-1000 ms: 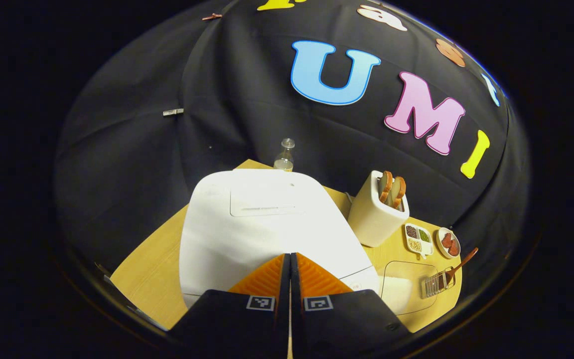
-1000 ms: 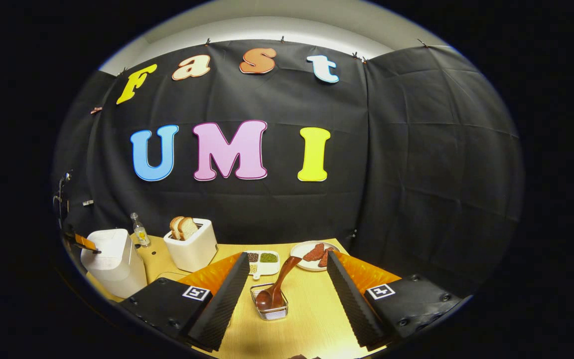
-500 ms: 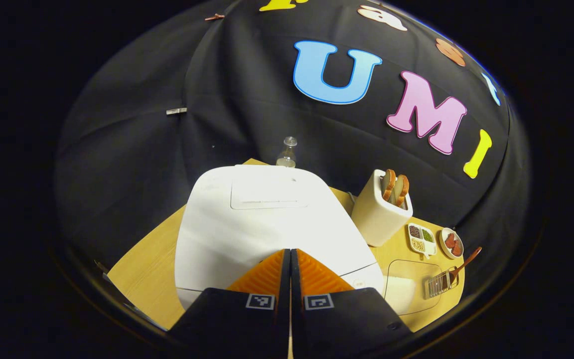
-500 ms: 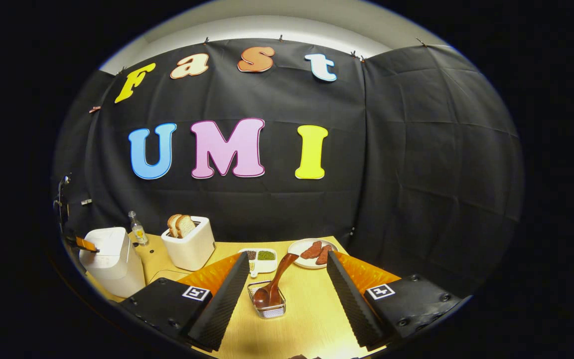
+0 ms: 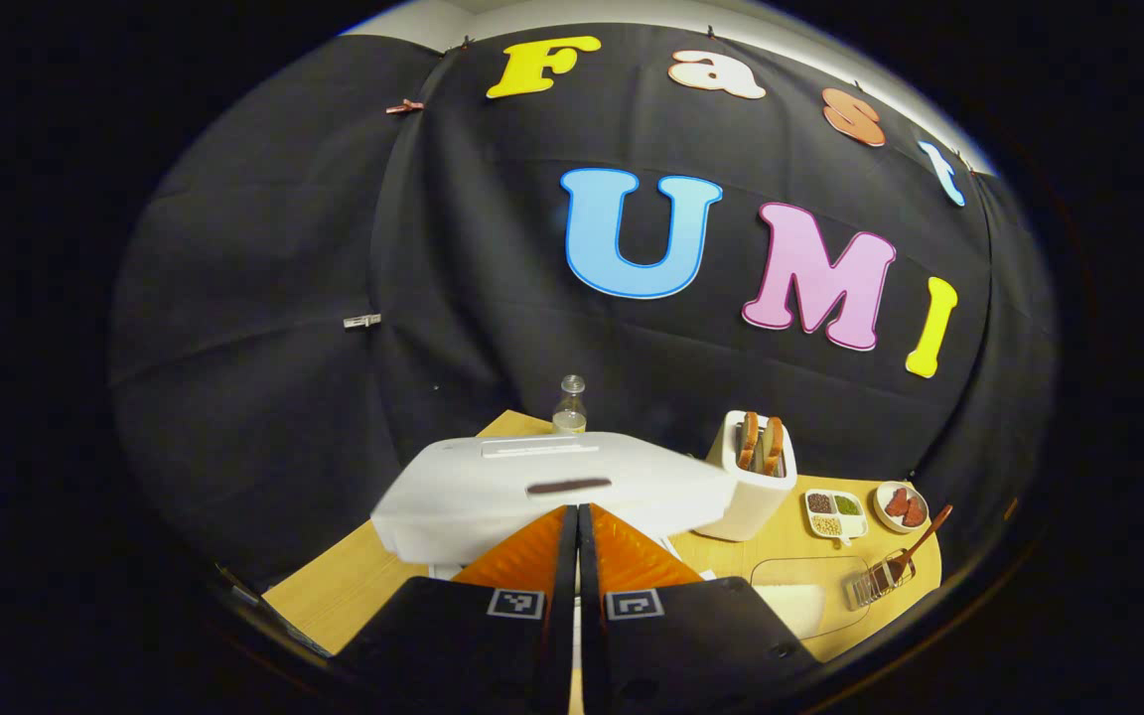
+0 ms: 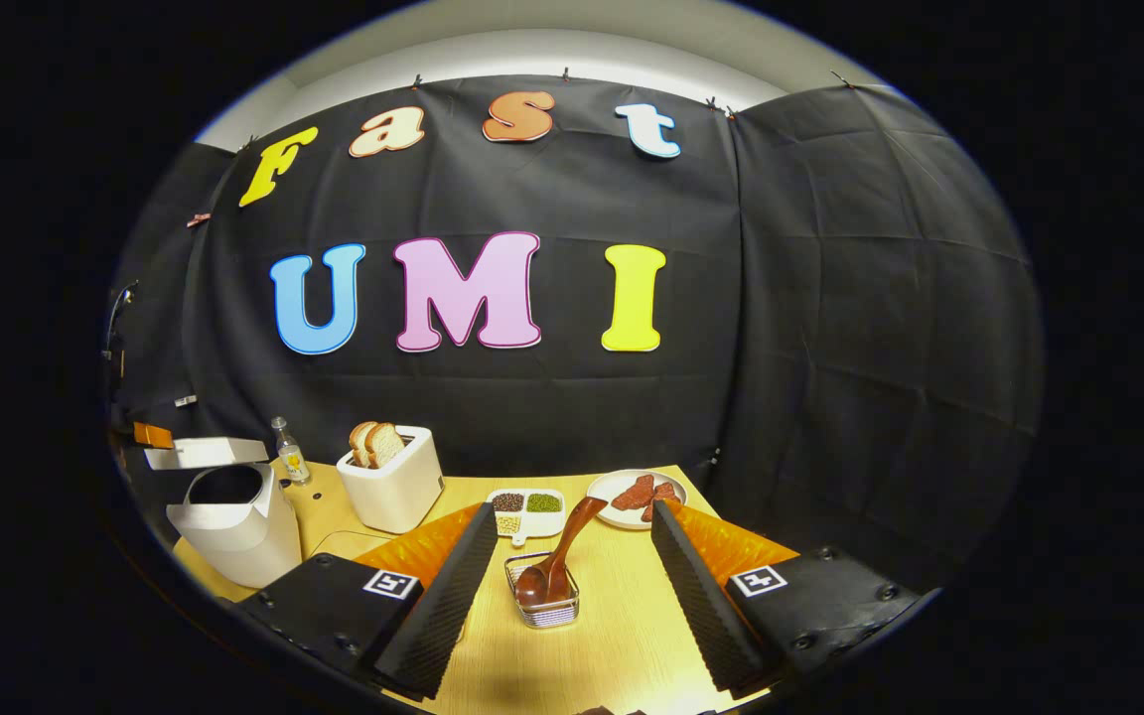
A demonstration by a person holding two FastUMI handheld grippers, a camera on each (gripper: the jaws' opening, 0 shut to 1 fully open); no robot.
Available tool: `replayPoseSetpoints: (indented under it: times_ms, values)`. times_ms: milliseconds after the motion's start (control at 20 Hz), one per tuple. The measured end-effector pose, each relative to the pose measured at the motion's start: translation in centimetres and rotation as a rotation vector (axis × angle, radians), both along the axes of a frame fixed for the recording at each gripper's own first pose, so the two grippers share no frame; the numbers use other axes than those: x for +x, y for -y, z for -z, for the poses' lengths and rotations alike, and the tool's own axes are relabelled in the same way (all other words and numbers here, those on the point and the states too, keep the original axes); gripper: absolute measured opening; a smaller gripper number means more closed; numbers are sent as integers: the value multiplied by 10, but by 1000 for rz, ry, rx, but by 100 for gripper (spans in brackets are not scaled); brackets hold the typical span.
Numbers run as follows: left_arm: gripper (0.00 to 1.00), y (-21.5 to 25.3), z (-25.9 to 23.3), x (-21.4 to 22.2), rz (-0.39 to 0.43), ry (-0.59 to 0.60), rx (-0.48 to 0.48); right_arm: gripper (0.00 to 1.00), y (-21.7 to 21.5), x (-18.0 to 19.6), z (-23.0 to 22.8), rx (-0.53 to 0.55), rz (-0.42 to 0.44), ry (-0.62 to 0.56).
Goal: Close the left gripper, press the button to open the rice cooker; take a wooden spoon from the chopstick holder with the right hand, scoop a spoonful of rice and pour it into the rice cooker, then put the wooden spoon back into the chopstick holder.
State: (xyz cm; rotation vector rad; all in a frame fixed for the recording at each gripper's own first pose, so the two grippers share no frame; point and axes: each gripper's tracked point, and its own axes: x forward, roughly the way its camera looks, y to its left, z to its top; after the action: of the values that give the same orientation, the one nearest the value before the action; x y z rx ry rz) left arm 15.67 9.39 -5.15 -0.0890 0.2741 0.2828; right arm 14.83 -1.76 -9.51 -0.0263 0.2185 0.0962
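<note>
The white rice cooker [image 6: 234, 526] stands at the table's left end with its lid [image 6: 205, 454] lifted. In the left gripper view the raised lid [image 5: 552, 487] hangs just beyond my left gripper [image 5: 577, 511], whose fingers are pressed together with nothing between them. The wooden spoon [image 6: 560, 556] leans bowl-down in a small wire chopstick holder [image 6: 544, 606]. My right gripper [image 6: 572, 511] is open above the table, with the spoon and holder in the gap between its fingers, untouched. A clear box of white rice [image 5: 805, 596] lies between cooker and holder.
A white toaster [image 6: 393, 487] with two bread slices stands behind the cooker, beside a small glass bottle [image 6: 286, 462]. A divided dish of beans [image 6: 524, 508] and a plate of red pieces [image 6: 637, 497] sit at the back of the wooden table [image 6: 622, 636].
The rice cooker's lid has sprung up from closed to raised. My left gripper has lifted and tilted back from the cooker top. The right gripper has barely moved.
</note>
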Motion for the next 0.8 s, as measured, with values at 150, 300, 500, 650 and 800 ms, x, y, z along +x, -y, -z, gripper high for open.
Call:
replayPoseSetpoints:
  times_ms: [150, 300, 500, 650, 800]
  values:
    - [9, 11, 9, -18, 3, -1, -41, 98, -1, 8, 3, -12, -14, -4]
    - [9, 17, 15, -37, -11, 14, -99, 98, -4, 19, 6, -16, -33, -5]
    - [15, 22, 17, -59, -32, 34, -117, 98, -11, 32, 16, -16, -63, -19]
    - [25, 25, 16, -70, -49, 44, -105, 98, -13, 45, 26, -15, -82, -32]
    - [41, 35, 14, -76, -57, 51, -100, 98, -10, 58, 39, -8, -89, -56]
